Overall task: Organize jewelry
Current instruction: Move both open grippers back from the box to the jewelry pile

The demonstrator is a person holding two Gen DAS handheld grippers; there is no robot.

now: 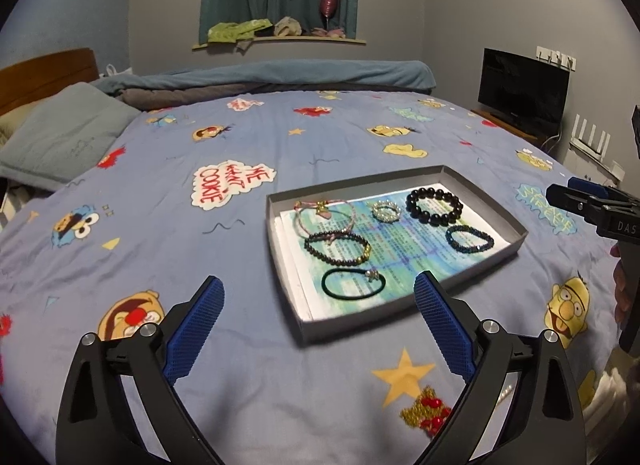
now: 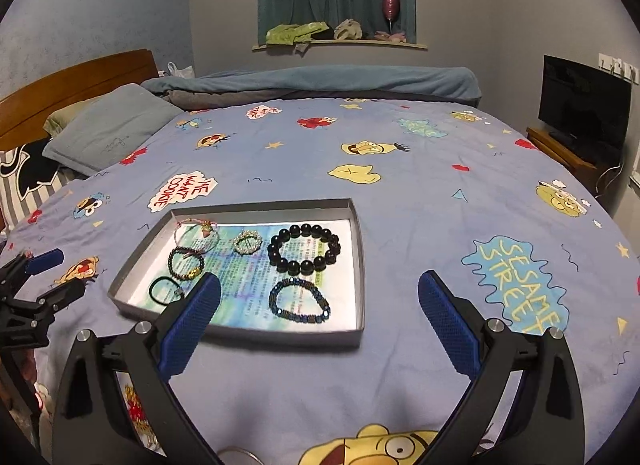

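Grey shallow tray (image 1: 486, 195) is seen on the blue cartoon bedspread (image 1: 160, 233), holding six pieces: pink cord bracelet (image 1: 320, 213), dark beaded bracelet (image 1: 338, 248), black hair tie (image 1: 352, 284), silver ring bracelet (image 1: 385, 212), black bead bracelet (image 1: 434, 201), blue bracelet (image 1: 470, 239). Left gripper (image 1: 318, 317) and right gripper (image 2: 320, 315) are held short of the tray, jaws wide apart, nothing between. Red-gold ornament (image 1: 428, 413) lies on the bedspread outside the tray.
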